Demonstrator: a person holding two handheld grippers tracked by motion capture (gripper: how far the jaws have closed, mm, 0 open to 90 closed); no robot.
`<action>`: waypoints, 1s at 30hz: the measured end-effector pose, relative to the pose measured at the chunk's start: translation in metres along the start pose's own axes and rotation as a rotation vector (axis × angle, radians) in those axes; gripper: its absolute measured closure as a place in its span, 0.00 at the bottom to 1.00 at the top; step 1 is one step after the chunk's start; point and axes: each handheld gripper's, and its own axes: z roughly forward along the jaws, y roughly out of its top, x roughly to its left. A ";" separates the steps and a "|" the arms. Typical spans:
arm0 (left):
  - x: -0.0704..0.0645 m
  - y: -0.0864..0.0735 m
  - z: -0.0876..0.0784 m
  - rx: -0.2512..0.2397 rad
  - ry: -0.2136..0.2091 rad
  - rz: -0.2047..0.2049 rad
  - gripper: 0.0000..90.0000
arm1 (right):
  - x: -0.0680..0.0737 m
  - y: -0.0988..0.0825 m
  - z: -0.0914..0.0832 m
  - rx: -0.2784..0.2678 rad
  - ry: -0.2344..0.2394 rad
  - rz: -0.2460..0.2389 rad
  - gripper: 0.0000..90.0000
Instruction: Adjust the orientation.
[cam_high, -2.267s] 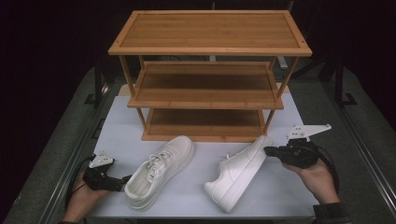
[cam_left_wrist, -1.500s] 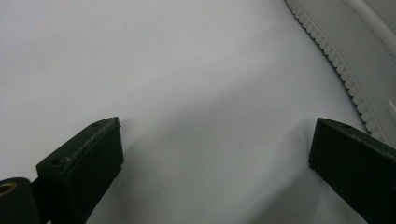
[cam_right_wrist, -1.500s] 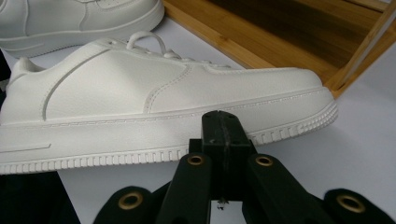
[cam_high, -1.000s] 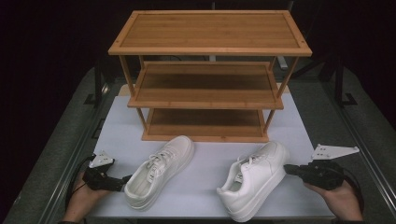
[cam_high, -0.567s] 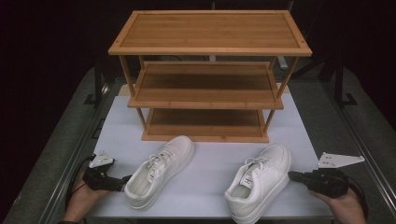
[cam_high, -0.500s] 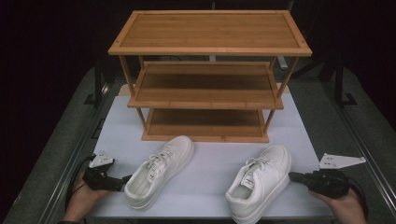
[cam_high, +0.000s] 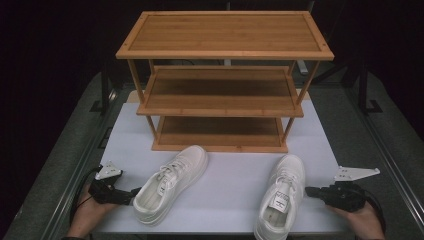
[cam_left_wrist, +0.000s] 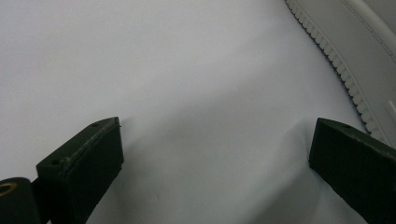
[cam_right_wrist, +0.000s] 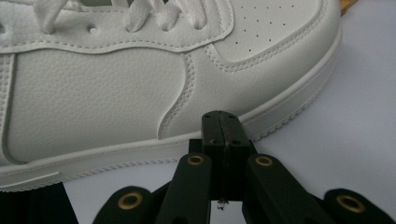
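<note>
Here, the right gripper (cam_right_wrist: 223, 122), jaws pressed together and empty, noses the right sneaker's (cam_high: 281, 192) sole; gentle pushes should square it while the left gripper (cam_left_wrist: 224, 154) gapes empty beside the left sneaker (cam_high: 172, 181).

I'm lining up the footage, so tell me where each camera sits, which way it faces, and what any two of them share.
High view: above the person's side, looking forward and down on the white table, shoe rack, two sneakers; both hands and tools enter from below.
Left gripper view: rides the left tool, looking down at the table between open jaws; left sneaker's sole at the edge.
Right gripper view: rides the right tool, shut, facing the right sneaker.
Shared: high and right views both show the right sneaker.
</note>
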 end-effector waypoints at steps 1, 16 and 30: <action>0.000 0.000 0.000 -0.002 0.001 -0.001 0.03 | 0.000 0.000 0.000 0.000 0.001 0.001 1.00; 0.000 0.000 0.000 -0.001 0.001 0.001 0.03 | -0.017 0.022 0.006 -0.011 -0.125 0.071 1.00; 0.000 0.000 0.000 -0.001 0.000 0.000 0.03 | -0.019 0.046 0.028 0.019 -0.116 0.056 1.00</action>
